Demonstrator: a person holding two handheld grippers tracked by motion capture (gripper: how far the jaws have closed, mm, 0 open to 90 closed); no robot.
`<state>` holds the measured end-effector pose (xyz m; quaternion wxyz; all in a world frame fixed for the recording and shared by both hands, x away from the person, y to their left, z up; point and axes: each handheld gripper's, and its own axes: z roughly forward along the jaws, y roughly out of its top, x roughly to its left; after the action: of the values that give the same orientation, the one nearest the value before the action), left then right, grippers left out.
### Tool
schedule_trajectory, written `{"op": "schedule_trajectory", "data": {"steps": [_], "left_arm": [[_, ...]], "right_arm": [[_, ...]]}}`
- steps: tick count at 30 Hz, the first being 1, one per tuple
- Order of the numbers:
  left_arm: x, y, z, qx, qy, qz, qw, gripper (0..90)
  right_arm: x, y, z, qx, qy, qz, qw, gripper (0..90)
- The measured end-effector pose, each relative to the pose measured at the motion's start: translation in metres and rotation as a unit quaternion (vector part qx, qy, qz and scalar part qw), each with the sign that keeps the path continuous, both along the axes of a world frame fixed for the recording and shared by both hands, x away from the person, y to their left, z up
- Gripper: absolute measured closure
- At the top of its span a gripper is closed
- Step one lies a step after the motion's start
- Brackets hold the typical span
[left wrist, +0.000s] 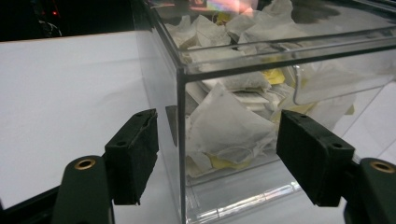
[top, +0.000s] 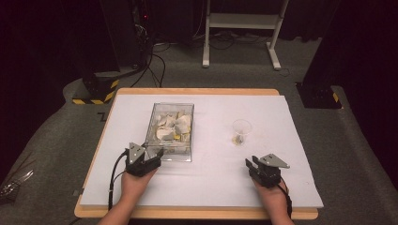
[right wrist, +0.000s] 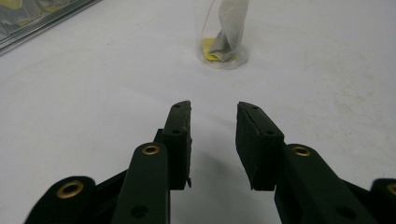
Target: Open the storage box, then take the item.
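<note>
Black jaws of the left gripper [left wrist: 217, 154] stand spread wide at the near left corner of the clear rectangular plastic box [left wrist: 261, 60], one pad outside its left wall, the other across its front face; neither pad presses the plastic. From the high view this left gripper [top: 155, 153] sits just at that near corner of the box [top: 162, 152]. Crumpled white tea bags with yellow tags [top: 172, 126] fill the box, heaped in no common direction. Its long axis runs away from the person, toward the far edge of the white sheet [top: 225, 178] that covers the wooden table [top: 197, 213].

Jaws of the right gripper [right wrist: 213, 140] are partly spread with nothing between them, held low over bare white sheet. They point toward the small clear plastic cup [right wrist: 224, 56], which stands upright well ahead of them and holds one tea bag [right wrist: 231, 28], hanging upright with its yellow tag at the bottom. In the high view the right gripper [top: 250, 164] rests near the front right part of the sheet, and the cup [top: 241, 131] stands apart from the box, to its right.

Open sheet lies between box and cup, along the whole near edge between the two hands, and beyond the cup to the right edge. Left of the box only a narrow strip of sheet remains before its edge.
</note>
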<state>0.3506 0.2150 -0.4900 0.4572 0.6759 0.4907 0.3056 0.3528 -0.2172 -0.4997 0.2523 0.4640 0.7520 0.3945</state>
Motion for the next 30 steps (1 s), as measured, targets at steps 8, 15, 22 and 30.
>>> {"op": "schedule_trajectory", "data": {"steps": [8,15,22,30], "left_arm": [[-0.001,0.002,0.0,0.003,0.005,-0.007,1.0,29.4],[-0.007,0.006,0.0,0.004,0.012,-0.007,0.9999,29.3],[-0.014,0.012,-0.002,0.011,0.025,-0.019,0.9995,29.3],[-0.025,0.022,-0.005,0.036,0.054,-0.051,0.9966,28.6]], "right_arm": [[-0.001,0.001,0.0,-0.007,-0.003,0.0,1.0,65.8],[-0.001,0.002,0.0,-0.013,-0.006,0.004,0.9999,65.8],[0.0,0.002,0.0,-0.007,0.0,0.005,1.0,65.7],[0.0,-0.003,0.003,0.001,0.001,0.002,1.0,63.9]]}}
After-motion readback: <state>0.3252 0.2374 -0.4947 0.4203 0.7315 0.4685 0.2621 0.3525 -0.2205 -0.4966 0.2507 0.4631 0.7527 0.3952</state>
